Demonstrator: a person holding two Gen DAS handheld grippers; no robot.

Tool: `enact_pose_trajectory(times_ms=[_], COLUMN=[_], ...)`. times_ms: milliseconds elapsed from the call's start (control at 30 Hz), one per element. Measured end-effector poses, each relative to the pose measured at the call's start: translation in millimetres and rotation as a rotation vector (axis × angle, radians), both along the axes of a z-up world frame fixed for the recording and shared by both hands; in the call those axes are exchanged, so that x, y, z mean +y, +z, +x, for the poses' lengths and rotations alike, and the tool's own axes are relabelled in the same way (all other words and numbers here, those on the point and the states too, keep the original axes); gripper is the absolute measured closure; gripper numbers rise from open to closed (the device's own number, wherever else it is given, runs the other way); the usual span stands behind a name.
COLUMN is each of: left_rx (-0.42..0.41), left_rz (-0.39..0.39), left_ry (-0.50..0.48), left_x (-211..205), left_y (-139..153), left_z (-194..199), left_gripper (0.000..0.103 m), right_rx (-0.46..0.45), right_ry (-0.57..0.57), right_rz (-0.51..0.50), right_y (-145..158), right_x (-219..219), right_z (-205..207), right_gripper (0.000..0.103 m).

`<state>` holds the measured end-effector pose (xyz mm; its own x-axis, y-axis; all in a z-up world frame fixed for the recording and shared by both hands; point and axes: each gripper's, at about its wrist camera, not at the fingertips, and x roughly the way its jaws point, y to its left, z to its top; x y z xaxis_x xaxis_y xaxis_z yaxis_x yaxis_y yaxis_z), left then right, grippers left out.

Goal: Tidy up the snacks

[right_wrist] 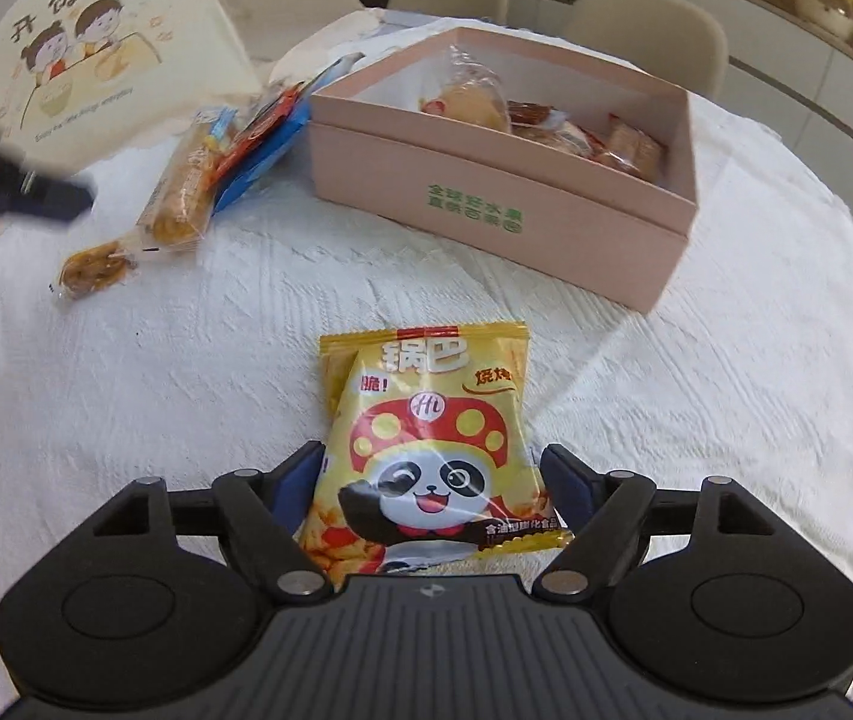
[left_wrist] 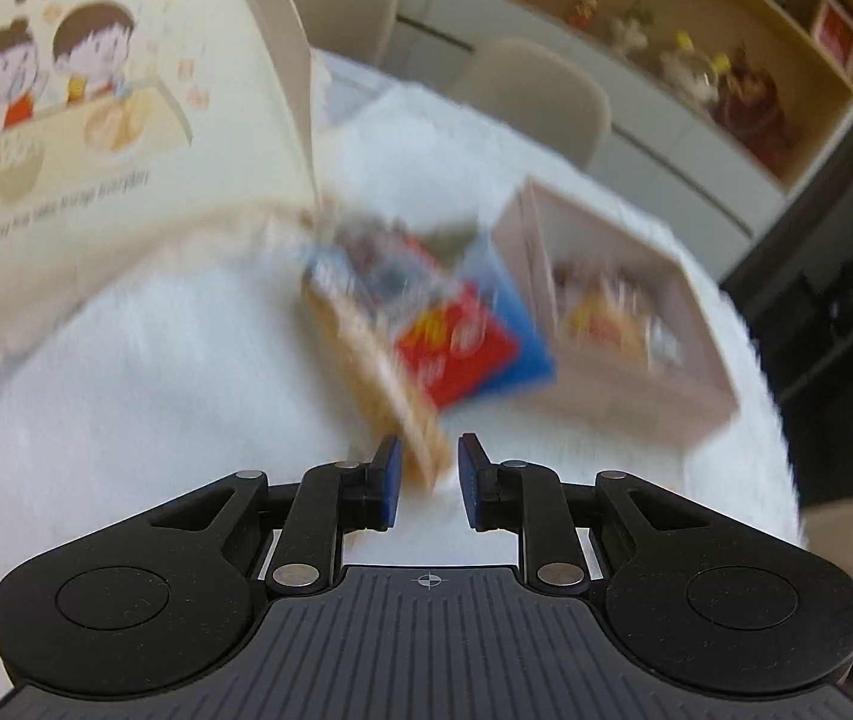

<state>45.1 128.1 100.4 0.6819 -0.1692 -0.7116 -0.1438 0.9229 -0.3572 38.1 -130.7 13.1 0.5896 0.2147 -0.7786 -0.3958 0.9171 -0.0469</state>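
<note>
Right hand-held gripper (right_wrist: 431,483) spread wide around a yellow panda snack bag (right_wrist: 426,456) lying on the white tabletop (right_wrist: 696,420), pads at either side of the bag, contact impossible to tell; pink box (right_wrist: 504,204) beyond, open-topped and holding several wrapped snacks. Left hand-held gripper (left_wrist: 428,480) parted a little, blurred long biscuit packet (left_wrist: 378,360) reaching toward the gap, not clearly pinched; red-and-blue packet (left_wrist: 474,348) just beside it, cartoon-printed cream bag (left_wrist: 96,120) at far left.

Both low views toward pink box (right_wrist: 504,180)
</note>
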Motion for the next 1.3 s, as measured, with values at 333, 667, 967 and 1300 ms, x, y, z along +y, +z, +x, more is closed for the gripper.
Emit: enact_pose_trajectory(times_ms=[333,667,967,1300], left_rx=[0.067,0.043,0.007,0.091], left_rz=[0.089,-0.267,-0.425,-0.445], left_ry=[0.003,0.094,0.161,0.142], left_x=[1,62,95,105], left_y=[-30,-54,-85,-78], left_z=[26,38,48,-3], left_gripper=[0.076,0.076,0.069,0.070], right_rx=[-0.031,0.081,0.174,0.449], right_ry=[0.112,0.286,0.233,0.330], right_rz=[0.205,0.131,0.021,0.250], right_y=[56,98,39,20], right_x=[50,180,212,191], right_z=[46,174,233,159], right_gripper=[0.026,0.030,0.048,0.066])
